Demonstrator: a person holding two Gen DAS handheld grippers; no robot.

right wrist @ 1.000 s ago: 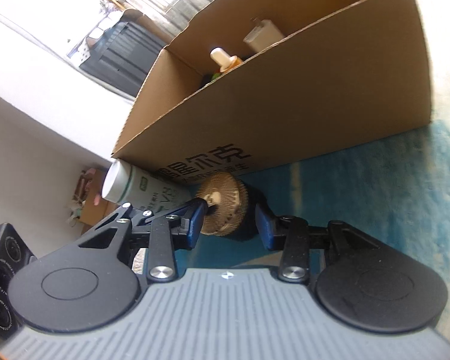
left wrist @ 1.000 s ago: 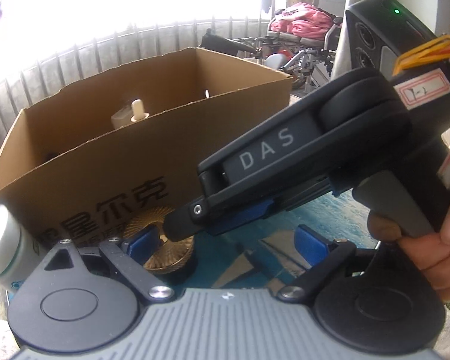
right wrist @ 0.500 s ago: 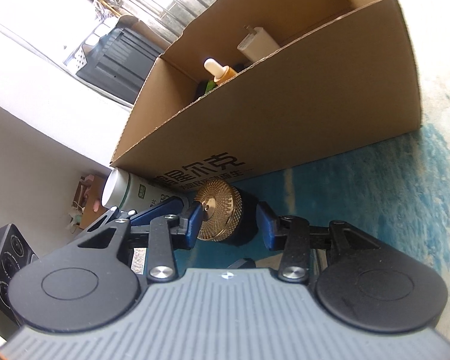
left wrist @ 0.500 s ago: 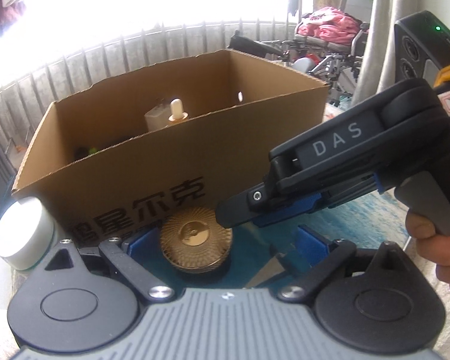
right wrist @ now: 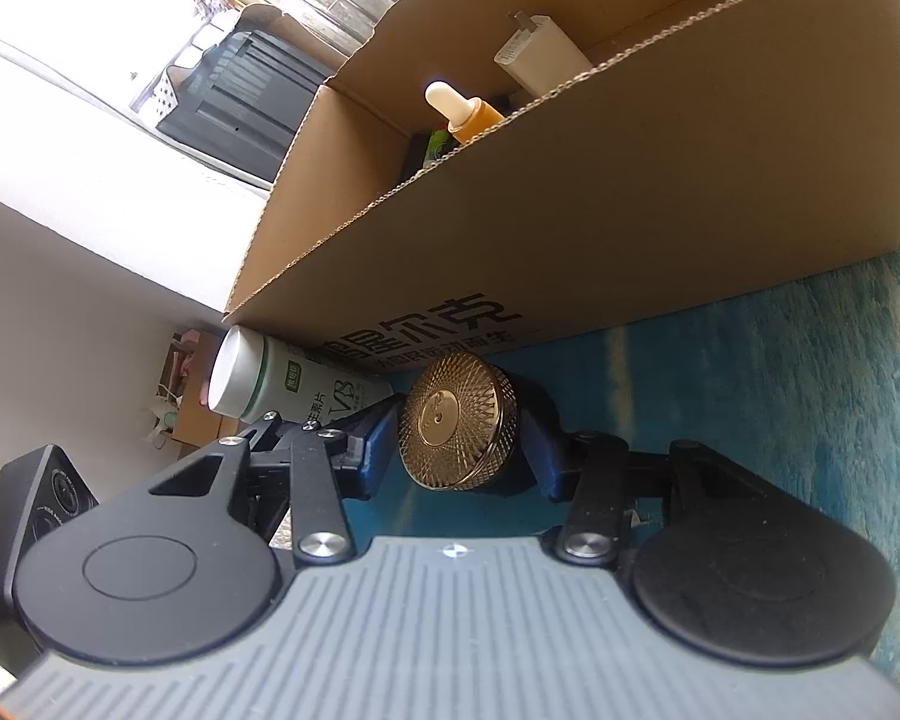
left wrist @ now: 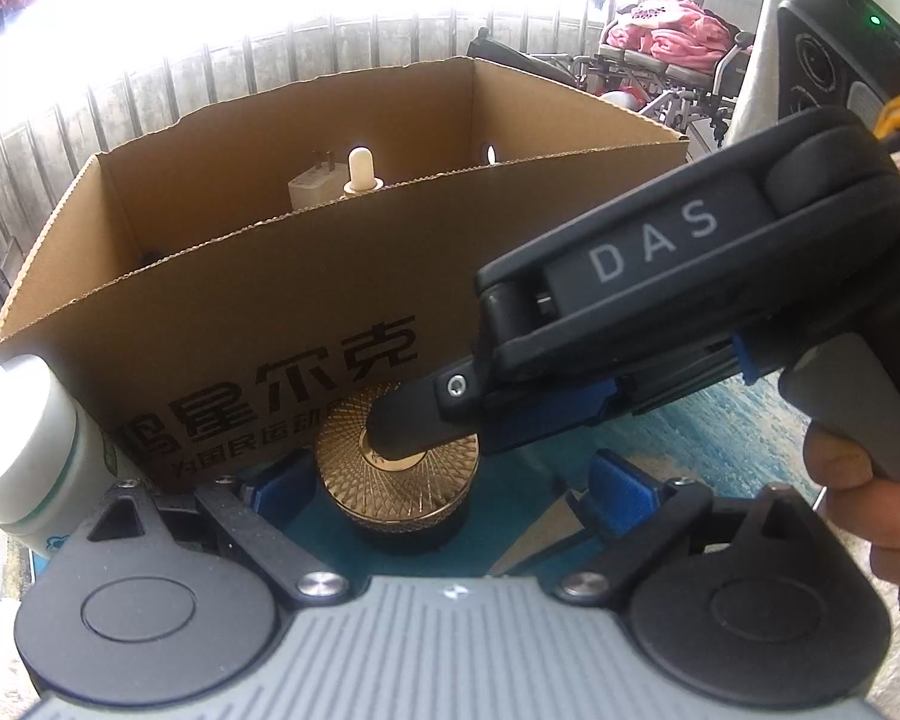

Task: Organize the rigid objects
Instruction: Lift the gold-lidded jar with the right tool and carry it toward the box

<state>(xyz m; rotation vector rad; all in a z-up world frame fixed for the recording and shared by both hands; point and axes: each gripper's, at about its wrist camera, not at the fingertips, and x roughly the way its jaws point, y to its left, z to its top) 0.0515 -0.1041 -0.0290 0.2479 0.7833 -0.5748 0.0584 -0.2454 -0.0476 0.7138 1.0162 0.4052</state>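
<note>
right tool (right wrist: pixel 459 441) clamps the ribbed gold round jar (right wrist: pixel 457 425); left tool (left wrist: pixel 432 489) spread wide beside corrugated cardboard box (left wrist: pixel 330 300)

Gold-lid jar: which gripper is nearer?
Right. The right gripper brackets the gold-lid jar, pads against its sides. The left gripper sits behind it, open.

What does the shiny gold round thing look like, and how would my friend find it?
Find the big brown cardboard box with black writing on its front. On the blue mat just in front of that wall, between the jaws of the right gripper, sits the gold jar. Its round lid has a fine criss-cross pattern, unlike the plain white-capped bottle lying beside it.
</note>
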